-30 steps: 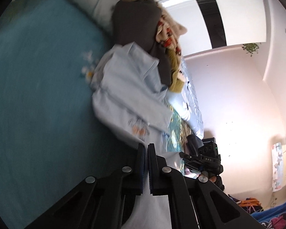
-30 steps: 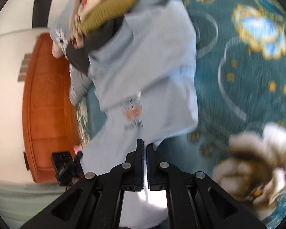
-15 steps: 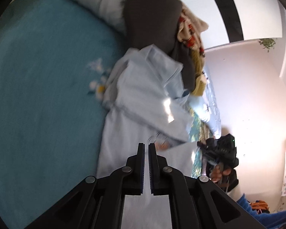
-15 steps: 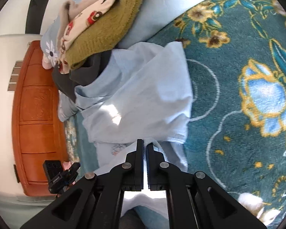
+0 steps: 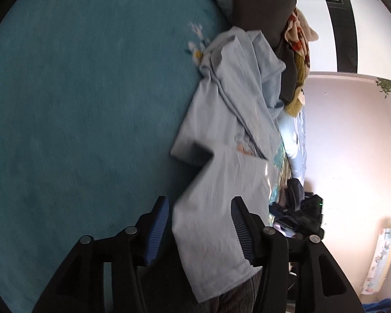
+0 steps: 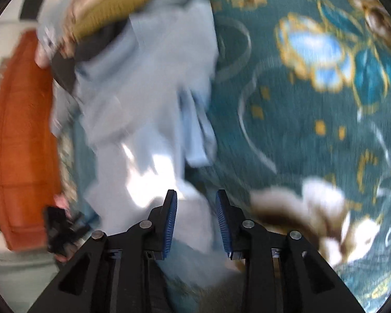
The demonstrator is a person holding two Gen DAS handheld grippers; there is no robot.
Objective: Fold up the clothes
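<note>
A light blue shirt [image 5: 229, 120] with a small orange print lies crumpled on the teal bedspread [image 5: 78, 109]; its near edge hangs loose between the fingers. My left gripper [image 5: 199, 208] is open, its blue pads either side of the shirt's near edge without pinching it. In the right wrist view the same shirt [image 6: 156, 99] is blurred by motion. My right gripper [image 6: 196, 203] is open over the shirt's near end. The other gripper shows at the lower left [image 6: 62, 232].
A pile of other clothes, dark grey, mustard and patterned [image 5: 273, 26], sits beyond the shirt. The bedspread has a floral pattern [image 6: 325, 78]. An orange wooden headboard [image 6: 20, 140] stands on the left. Pink wall and dark items [image 5: 302, 214] lie on the right.
Both grippers were shut on the shirt's edge and have opened, letting it go. The shirt has dropped and bunched on the bed. The right view is now blurred by motion.
</note>
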